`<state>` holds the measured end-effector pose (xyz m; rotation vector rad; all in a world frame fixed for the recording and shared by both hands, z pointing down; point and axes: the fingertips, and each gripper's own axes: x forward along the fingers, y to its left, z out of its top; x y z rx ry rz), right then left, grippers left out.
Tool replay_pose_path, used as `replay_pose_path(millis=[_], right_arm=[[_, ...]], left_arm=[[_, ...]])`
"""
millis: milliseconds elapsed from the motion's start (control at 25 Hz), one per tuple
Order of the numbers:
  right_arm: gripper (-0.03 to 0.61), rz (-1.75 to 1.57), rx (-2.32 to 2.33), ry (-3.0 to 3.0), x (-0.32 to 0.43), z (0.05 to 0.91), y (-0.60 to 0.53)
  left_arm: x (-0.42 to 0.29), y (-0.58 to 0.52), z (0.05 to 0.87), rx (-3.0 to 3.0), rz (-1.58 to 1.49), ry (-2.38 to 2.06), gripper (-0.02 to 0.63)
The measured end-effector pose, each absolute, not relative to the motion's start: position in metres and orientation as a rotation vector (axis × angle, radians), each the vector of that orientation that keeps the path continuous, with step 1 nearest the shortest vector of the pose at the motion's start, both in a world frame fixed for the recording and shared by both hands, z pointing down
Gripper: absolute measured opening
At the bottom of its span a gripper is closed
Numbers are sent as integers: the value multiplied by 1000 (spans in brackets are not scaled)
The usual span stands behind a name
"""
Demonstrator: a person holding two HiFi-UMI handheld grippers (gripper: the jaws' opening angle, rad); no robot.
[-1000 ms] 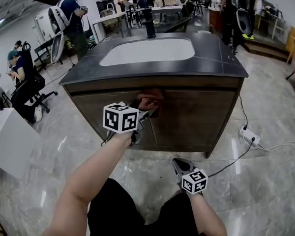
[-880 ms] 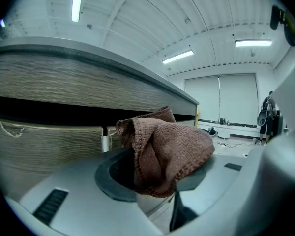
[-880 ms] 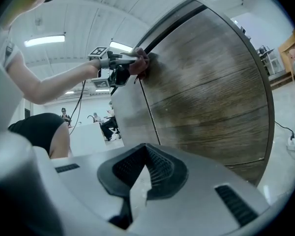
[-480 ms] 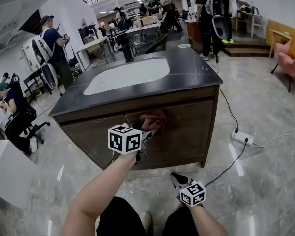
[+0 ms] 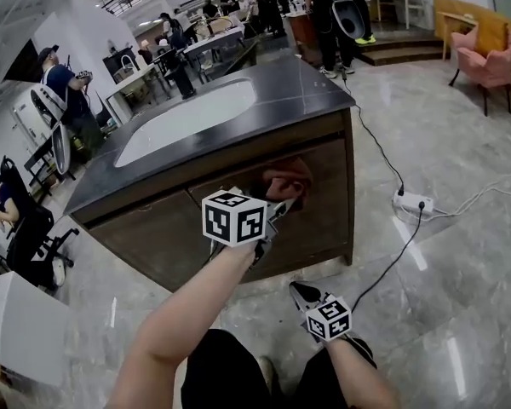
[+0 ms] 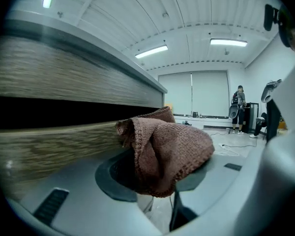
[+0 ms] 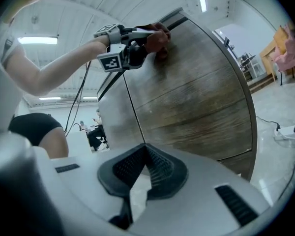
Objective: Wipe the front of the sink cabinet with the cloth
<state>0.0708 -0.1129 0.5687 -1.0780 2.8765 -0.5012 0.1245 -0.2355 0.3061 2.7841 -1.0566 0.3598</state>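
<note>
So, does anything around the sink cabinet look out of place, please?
Nothing on the cabinet looks damaged or askew; the left tool holds the bunched cloth against its front. Only a power strip and its cable lie loose on the floor.

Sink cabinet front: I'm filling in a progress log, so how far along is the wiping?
Done: the cloth is picked up and clamped in the left gripper. In hand: it is pressed high on the cabinet front, just under the countertop. Left: the lower panels show no wipe marks, so how much has been covered cannot be told. The right gripper hangs low, shut and empty.
</note>
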Motion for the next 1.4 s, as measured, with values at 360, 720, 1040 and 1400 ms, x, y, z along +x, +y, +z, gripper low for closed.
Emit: replay_pose_path(millis=[360,720,1040,1400], right_arm=[[12,-324,-1190,2903,116,577,-92],[12,-374,-1276,2863,154,584,-88],[12,-360,-1127,2870,147,583,-87],[12,-359,-990,2965,108,599,-91]], left_arm=[[208,-245,314,2863,354,-883,152],[254,-264,312,2891,384,-889,152],[223,-258,341,2838,420,-941,152],[133,-250,348,2751,353,-1082,152]])
